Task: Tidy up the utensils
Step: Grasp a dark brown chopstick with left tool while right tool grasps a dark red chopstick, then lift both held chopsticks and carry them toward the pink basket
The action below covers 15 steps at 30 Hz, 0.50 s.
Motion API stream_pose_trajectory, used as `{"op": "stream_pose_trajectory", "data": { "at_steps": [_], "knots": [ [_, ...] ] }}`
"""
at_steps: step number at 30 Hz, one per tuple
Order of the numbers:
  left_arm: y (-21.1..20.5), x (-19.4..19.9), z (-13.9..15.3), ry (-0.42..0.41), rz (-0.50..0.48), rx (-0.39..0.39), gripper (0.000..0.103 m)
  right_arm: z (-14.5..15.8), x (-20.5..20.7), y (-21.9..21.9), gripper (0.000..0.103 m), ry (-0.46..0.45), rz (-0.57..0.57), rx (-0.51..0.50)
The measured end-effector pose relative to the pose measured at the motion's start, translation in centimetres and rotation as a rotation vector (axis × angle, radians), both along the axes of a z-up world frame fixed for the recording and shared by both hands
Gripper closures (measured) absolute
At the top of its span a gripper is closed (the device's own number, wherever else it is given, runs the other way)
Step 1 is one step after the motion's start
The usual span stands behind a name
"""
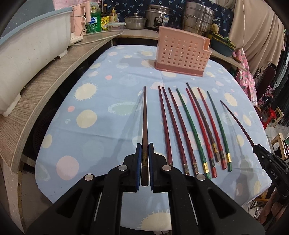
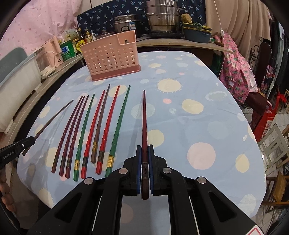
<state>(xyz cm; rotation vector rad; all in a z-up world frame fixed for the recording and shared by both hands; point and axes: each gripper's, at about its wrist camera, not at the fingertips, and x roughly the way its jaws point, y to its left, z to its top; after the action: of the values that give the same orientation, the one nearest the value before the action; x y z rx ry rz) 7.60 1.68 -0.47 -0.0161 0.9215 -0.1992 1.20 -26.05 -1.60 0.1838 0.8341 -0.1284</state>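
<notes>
My left gripper [image 1: 144, 147] is shut on a brown chopstick [image 1: 144, 117] that points forward above the table. My right gripper [image 2: 144, 149] is shut on a dark red chopstick [image 2: 144, 117], also pointing forward. Each gripper shows in the other view: the right gripper [image 1: 267, 157] at the right edge, the left gripper [image 2: 16, 146] at the left edge. Several chopsticks, maroon [image 1: 164, 124], green [image 1: 191, 128] and red [image 1: 200, 126], lie side by side on the cloth between the two grippers. A pink perforated utensil holder [image 1: 182, 50] stands upright at the far end of the table.
The table has a light blue cloth [image 1: 94, 123] with pale dots. A wooden counter [image 1: 45, 85] with a white bin [image 1: 27, 52] runs along the left. Pots [image 1: 196, 16] and bottles stand on the shelf behind the holder. Chairs [image 2: 274, 150] stand at the right.
</notes>
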Motion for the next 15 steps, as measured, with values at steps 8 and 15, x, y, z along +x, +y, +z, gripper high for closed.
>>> {"op": "stream_pose_trajectory", "data": {
  "at_steps": [8,15],
  "knots": [
    [0.2,0.2,2.7,-0.062,0.001,-0.007,0.096,2.9,-0.2,-1.0,0.096,-0.069,-0.014,0.002],
    [0.6,0.6,4.8,-0.100,0.009,-0.031,0.096,5.6,0.2,-1.8,0.096,-0.131,-0.018,-0.004]
  ]
}}
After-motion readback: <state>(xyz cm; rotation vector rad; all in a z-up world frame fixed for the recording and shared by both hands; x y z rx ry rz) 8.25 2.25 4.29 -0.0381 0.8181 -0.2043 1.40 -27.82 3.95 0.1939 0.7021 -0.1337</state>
